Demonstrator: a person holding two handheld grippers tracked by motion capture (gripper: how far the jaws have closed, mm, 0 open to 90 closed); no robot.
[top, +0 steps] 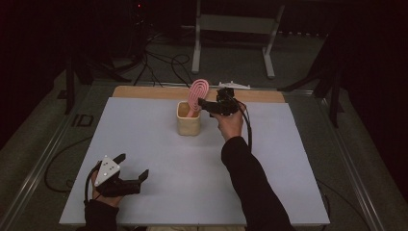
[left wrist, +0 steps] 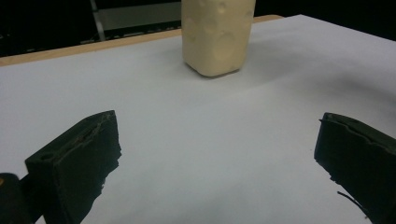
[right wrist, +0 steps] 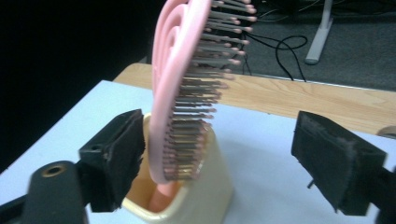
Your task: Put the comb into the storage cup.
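Item 1, nearest me: left gripper, resting low at the near left of the table, jaws spread wide with bare surface between them; I leave it idle

Item 2, mid-table: right gripper, held level beside the cup, jaws spread apart, not pressing on anything. In the right gripper view the brush head stands between them, nearer one pad than the other

Step in hand, as I judge it: letting go of the brush after setting it in the cup. To do it well I would draw the gripper straight back toward myself, keeping both pads off the bristles, so the brush is not dragged along and the light cup is not tipped

Item 3: brush, pink, oval head with a spiral-patterned back, rows of pale pins with rounded tips; handle down inside the cup, head rising well above the rim and leaning

Item 4: cup, cream, squarish with rounded corners and dimpled sides, upright toward the far middle of the table, near the wooden strip along the far edge
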